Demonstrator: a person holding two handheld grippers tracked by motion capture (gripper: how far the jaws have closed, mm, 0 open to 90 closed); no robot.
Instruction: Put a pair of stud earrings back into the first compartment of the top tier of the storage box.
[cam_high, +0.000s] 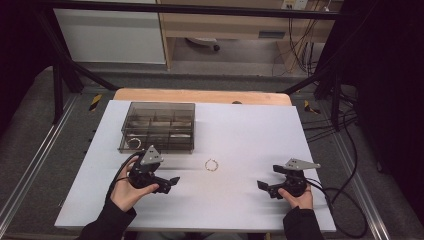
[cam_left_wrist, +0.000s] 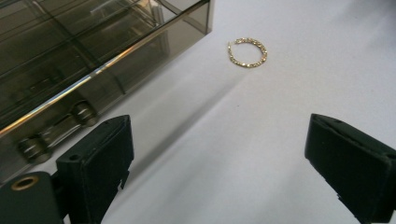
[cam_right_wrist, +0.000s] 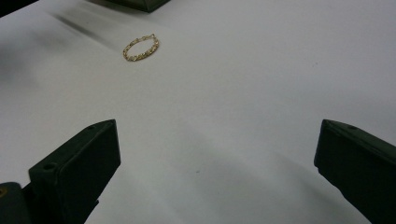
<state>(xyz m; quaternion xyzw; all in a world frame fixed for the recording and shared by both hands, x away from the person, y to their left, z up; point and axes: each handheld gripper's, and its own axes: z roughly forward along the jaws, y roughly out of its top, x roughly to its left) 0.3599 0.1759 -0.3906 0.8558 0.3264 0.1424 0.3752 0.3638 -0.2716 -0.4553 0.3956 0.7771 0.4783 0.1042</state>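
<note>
Right now a gold bracelet (cam_high: 211, 165) is lying flat on the white table (cam_high: 240, 200), just off the front right corner of the smoky clear organizer box (cam_high: 158, 126) and between the two grippers. The left gripper (cam_high: 172, 182) is hovering near the box with its jaws standing wide apart and gripping nothing, the bracelet (cam_left_wrist: 247, 52) sitting ahead of them. The right gripper (cam_high: 261, 185) is likewise gaping wide and empty, well apart from the bracelet (cam_right_wrist: 140, 47).
</note>
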